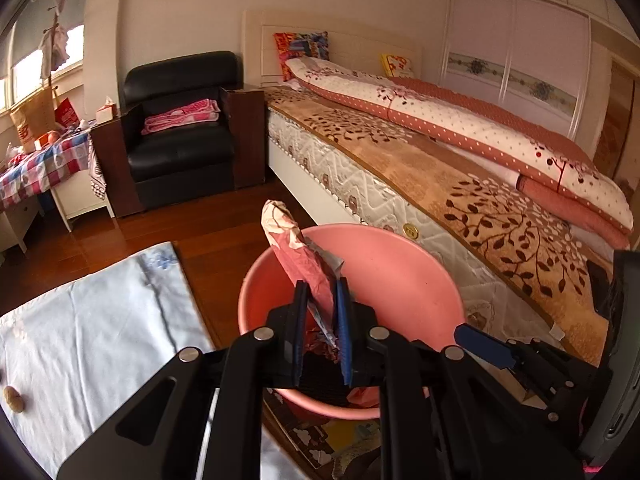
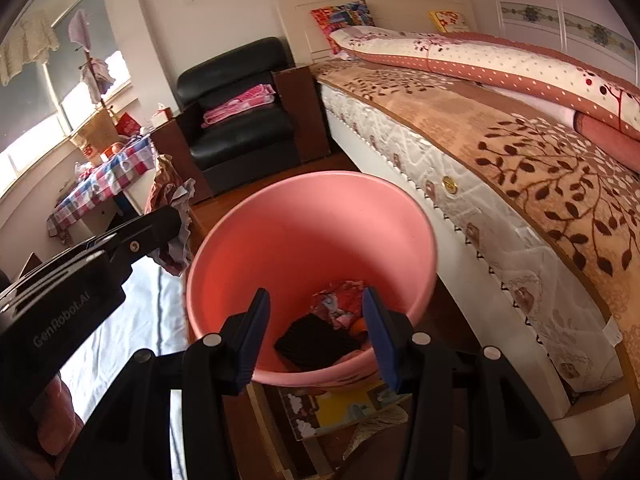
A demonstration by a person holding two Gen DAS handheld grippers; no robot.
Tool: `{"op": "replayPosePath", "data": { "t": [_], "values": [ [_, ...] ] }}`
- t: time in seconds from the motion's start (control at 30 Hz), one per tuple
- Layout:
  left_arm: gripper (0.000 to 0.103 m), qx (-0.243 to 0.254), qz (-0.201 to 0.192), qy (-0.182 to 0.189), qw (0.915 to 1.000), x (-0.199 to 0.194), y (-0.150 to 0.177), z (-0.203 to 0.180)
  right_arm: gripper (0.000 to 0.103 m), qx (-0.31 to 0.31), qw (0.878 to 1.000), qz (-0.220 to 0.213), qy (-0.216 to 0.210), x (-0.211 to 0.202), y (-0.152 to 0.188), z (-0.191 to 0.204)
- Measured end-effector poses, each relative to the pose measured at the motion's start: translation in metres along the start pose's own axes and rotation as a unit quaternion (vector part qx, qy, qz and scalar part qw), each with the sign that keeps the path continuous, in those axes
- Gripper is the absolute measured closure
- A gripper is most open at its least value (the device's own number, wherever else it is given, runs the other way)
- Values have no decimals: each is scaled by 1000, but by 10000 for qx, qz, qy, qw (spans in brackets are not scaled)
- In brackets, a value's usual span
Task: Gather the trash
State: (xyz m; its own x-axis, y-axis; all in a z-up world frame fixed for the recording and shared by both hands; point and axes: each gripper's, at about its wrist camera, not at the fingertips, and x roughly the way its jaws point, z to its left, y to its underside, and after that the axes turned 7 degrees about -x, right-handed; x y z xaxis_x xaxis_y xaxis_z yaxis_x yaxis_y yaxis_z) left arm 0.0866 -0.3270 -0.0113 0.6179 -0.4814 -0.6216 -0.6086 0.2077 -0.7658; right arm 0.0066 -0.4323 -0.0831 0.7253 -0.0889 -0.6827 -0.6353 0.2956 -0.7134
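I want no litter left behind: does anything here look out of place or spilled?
One thing: a peanut-like bit lies loose on the pale blue cloth, away from the pink bucket. The crumpled wrapper is held in the left gripper above the bucket, not spilled.

Daylight is coming in from the window (image 2: 60, 120) at left, blowing out to white glare there and on the cloth (image 2: 136, 320) below. The room is glowing warm and fairly bright. Fisheye distortion is bending the bed (image 1: 460, 184) and walls, with black vignetting darkening every corner. The picture edges are blurring slightly.
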Motion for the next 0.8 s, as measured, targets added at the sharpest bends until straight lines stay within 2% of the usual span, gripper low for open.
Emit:
{"op": "replayPosePath", "data": {
  "t": [0.43, 0.53, 0.6, 0.67, 0.8],
  "values": [
    [89, 11, 280, -118, 9995, 37, 6, -2, 55, 100, 9998, 152, 57, 16, 2, -16],
    [89, -26, 337, -27, 9994, 42, 6, 0, 55, 85, 9998, 172, 70, 18, 2, -16],
    [84, -54, 384, 32, 9992, 45, 6, 1, 55, 83, 9998, 178, 70, 18, 2, -16],
    [70, -52, 394, 30, 9992, 45, 6, 0, 55, 81, 9998, 182, 72, 19, 1, -16],
    [65, -42, 319, 146, 9994, 42, 4, -3, 55, 67, 9998, 175, 63, 19, 2, -16]
  ]
}}
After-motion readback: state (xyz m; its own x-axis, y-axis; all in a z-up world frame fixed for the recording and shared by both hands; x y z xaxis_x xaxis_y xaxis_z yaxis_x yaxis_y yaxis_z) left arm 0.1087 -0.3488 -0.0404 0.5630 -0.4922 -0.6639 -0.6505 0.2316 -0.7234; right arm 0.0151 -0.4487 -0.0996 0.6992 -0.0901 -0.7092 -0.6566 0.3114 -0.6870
